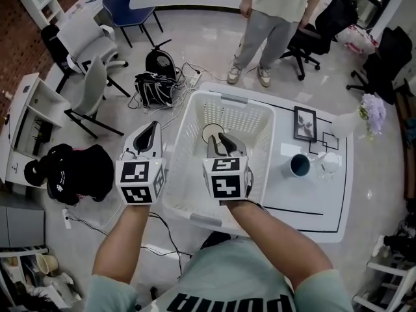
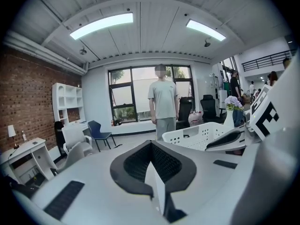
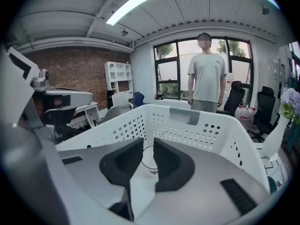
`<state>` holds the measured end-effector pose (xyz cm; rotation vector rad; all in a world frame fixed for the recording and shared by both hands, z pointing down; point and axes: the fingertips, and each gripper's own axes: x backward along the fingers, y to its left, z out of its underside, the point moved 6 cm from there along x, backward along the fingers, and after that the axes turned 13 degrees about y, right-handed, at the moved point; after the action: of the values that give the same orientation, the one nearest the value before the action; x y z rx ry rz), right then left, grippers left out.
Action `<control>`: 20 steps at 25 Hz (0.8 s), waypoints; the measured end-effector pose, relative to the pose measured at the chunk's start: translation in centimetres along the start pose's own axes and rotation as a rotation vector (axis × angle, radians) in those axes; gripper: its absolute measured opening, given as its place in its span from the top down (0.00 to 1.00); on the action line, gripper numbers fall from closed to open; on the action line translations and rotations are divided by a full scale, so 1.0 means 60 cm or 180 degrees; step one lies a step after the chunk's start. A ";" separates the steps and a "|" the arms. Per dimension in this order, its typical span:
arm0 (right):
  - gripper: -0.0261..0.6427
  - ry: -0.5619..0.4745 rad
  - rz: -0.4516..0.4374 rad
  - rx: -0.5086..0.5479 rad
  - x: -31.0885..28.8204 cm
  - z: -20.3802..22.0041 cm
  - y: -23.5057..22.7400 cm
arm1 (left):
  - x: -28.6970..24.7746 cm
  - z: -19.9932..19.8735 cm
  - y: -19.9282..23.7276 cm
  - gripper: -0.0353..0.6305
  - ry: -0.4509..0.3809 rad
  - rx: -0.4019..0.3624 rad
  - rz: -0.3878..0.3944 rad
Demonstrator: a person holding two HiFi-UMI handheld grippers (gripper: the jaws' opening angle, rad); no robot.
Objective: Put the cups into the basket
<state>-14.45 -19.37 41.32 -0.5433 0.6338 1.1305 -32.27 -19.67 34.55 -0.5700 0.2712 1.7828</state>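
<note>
- Over the basket [image 1: 260,119], the right claw [image 1: 221,138] is held with its tips pointing down into it.
- Right claw jaws are seen narrowly parted in the right gripper view [image 3: 148,146]; the rim of a clear cup [image 3: 146,164] shows through the gap. Contact between pads and cup cannot be made out.
- Clear cup [image 1: 209,132] is noted on the basket floor, toward the far wall, partly covered by the right claw tips.
- Left claw [image 1: 151,130] is held outside the basket, just beside its left wall, above the floor.
- Left claw jaws [image 2: 151,144] are seen pressed together, with nothing between them.
- Basket is set on the left part of the white table [image 1: 338,207].
- Dark cup [image 1: 299,166] is left upright on the table, right of the basket and apart from it.
- Second clear cup [image 1: 330,162] is seen just beside the dark cup, on its right.
- Frame [image 1: 305,123] and vase [image 1: 354,121] with pale flowers are noted farther back on the table.
- Person [image 1: 276,18] is seen standing on the floor beyond the table.
</note>
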 end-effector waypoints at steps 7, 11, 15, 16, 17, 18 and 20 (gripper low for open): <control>0.89 -0.0206 -0.0215 -0.0018 0.079 -0.026 0.007 | 0.054 -0.041 -0.049 0.94 -0.0123 -0.0060 0.0144; 0.90 -0.0310 -0.0286 0.0017 0.122 -0.031 0.001 | 0.082 -0.063 -0.084 0.94 -0.0166 -0.0126 0.0243; 0.91 -0.0404 -0.0288 0.0079 0.157 -0.026 -0.015 | 0.100 -0.074 -0.135 0.94 -0.0174 -0.0163 0.0391; 0.91 -0.0435 -0.0294 0.0086 0.166 -0.025 -0.019 | 0.103 -0.076 -0.150 0.94 -0.0180 -0.0163 0.0438; 0.91 -0.0467 -0.0312 0.0083 0.175 -0.025 -0.023 | 0.106 -0.079 -0.165 0.94 -0.0187 -0.0165 0.0487; 0.91 -0.0499 -0.0325 0.0083 0.185 -0.025 -0.028 | 0.109 -0.082 -0.181 0.94 -0.0196 -0.0168 0.0537; 0.91 -0.0547 -0.0306 0.0111 0.203 -0.023 -0.041 | 0.115 -0.089 -0.211 0.94 -0.0222 -0.0178 0.0632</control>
<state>-8.88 -13.21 31.96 -0.4369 0.4730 1.0607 -20.28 -12.70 27.83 -0.5342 0.2370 2.0033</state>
